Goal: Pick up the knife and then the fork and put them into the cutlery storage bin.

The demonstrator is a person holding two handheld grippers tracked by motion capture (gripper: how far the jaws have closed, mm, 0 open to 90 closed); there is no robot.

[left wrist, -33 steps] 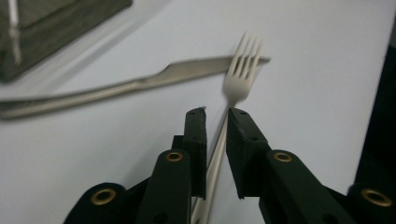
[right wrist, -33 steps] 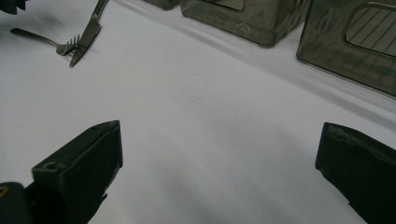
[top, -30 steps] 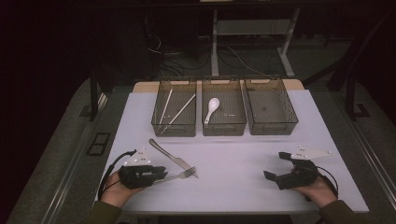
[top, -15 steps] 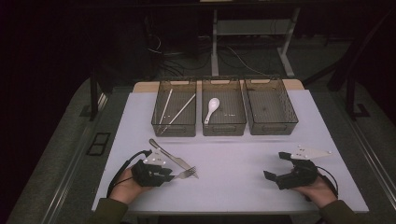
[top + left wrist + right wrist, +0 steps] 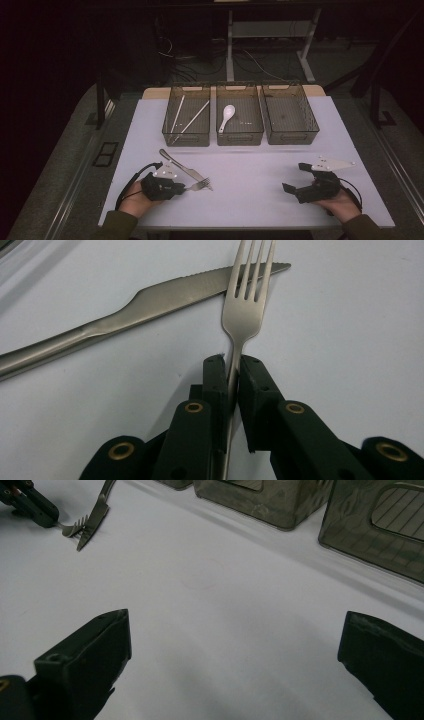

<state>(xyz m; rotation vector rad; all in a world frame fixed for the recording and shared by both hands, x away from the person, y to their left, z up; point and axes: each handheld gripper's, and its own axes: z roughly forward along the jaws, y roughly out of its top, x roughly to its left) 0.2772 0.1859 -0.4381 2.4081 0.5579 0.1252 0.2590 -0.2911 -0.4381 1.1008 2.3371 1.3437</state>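
Clamping the fork (image 5: 243,315) by its handle on the table (image 5: 260,165), its tines across the knife (image 5: 150,300) tip, the just-closed left gripper (image 5: 232,365) should lift straight up, leaving the knife undisturbed; the right gripper (image 5: 235,645) rests open.

In the left gripper view, the fork's (image 5: 243,320) handle is hidden between the closed jaws of the left hand-held gripper (image 5: 232,365), and its tine tips are cut off by the top edge. The knife (image 5: 150,307) beside the fork runs out past the left edge, and the fork's tines cover part of its blade. In the right gripper view, the two trays (image 5: 380,525) beyond the fork are cut off by the top and right edges. In the high view, the thin sticks (image 5: 187,117) in the tray farthest from the right hand-held gripper (image 5: 300,182) are too small to identify.
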